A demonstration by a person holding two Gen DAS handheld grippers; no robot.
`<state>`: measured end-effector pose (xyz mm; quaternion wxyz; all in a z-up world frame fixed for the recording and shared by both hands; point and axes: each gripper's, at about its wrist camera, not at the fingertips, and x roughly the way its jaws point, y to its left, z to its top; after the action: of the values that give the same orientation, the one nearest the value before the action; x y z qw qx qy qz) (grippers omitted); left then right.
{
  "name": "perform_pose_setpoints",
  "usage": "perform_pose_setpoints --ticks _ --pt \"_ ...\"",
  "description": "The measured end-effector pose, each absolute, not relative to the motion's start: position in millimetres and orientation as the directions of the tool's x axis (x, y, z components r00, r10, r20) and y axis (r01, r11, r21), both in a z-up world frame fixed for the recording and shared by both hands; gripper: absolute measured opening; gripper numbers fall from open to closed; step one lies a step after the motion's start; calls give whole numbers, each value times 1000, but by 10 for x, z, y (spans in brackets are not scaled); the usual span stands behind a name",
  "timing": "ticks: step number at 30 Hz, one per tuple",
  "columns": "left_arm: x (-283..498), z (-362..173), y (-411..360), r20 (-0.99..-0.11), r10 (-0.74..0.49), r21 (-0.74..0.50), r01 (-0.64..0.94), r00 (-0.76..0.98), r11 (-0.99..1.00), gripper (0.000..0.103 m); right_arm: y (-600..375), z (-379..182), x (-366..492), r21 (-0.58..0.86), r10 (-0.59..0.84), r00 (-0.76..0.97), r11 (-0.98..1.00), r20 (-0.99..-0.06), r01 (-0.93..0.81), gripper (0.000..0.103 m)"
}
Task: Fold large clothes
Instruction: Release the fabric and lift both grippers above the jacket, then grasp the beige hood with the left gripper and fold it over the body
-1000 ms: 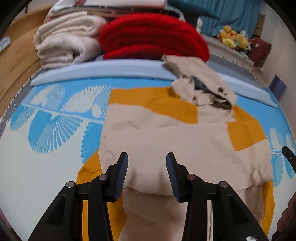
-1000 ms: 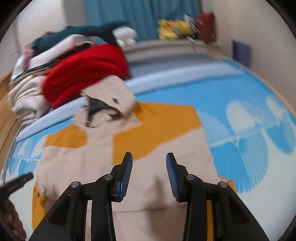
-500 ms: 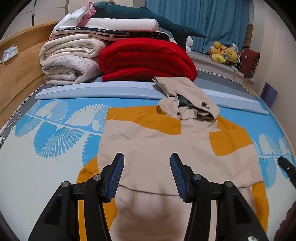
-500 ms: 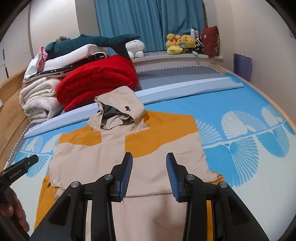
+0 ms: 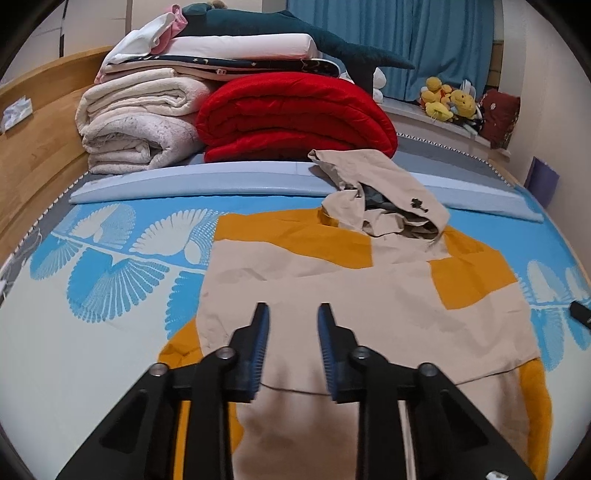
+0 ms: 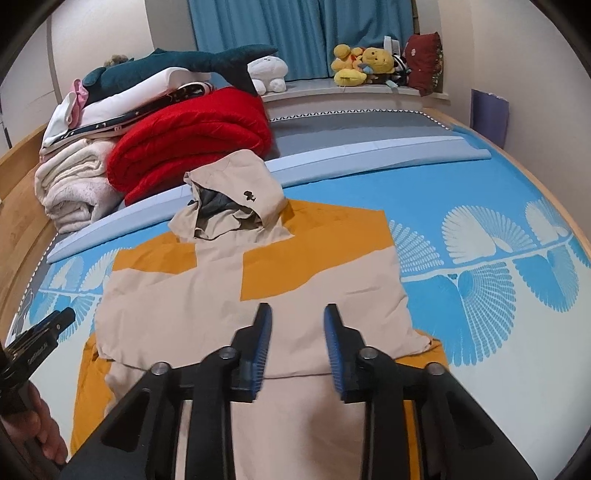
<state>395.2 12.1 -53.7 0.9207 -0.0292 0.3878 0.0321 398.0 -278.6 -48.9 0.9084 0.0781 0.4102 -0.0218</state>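
A beige-and-orange hooded cloth jacket (image 5: 332, 291) lies flat mid-bed on a blue fan-patterned bed sheet (image 5: 110, 280), its hood toward the headboard-side stack of a folded red quilt (image 5: 295, 114) and cream blankets (image 5: 136, 122). Blue curtains (image 6: 295, 33) close the far wall. The left hand-held gripper (image 5: 291, 314) and right hand-held gripper (image 6: 297, 314) hover above the jacket, jaws apart but closing, nothing between them.

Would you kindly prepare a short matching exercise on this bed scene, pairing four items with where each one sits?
Things:
1. hood
2. red blanket
3. shark plush
4. yellow plush toys

Places:
A. on the window ledge by the curtain
B. on top of the stacked bedding
C. crumpled at the jacket's far end
D. folded, beside the cream blankets

Pairs: 1-C, 2-D, 3-B, 4-A
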Motion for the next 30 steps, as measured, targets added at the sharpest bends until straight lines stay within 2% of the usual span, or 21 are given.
perform_pose_setpoints --ticks 3,7,15,17,25,30 --pt "4056 -603 161 -738 22 -48 -84 675 995 20 -2866 -501 4038 132 30 660 986 -751 105 11" --pt "4418 -556 94 -739 24 -26 -65 674 998 20 -3010 -512 4128 152 34 655 981 -755 125 10" --pt "5984 -469 -50 -756 -85 -133 -24 649 991 20 -3174 -604 4281 180 46 633 972 -773 148 11" --pt "6452 -570 -94 -775 -146 -195 -12 615 981 20 -3215 -637 4304 184 44 627 970 -778 160 11" --pt "7668 -1006 -65 -819 -221 -326 -113 529 939 27 -3258 -825 4394 185 40 591 965 -806 188 11" --pt "8062 -1247 -51 -840 -212 -337 -174 499 925 29 -3242 -940 4454 201 53 566 958 -823 203 11"
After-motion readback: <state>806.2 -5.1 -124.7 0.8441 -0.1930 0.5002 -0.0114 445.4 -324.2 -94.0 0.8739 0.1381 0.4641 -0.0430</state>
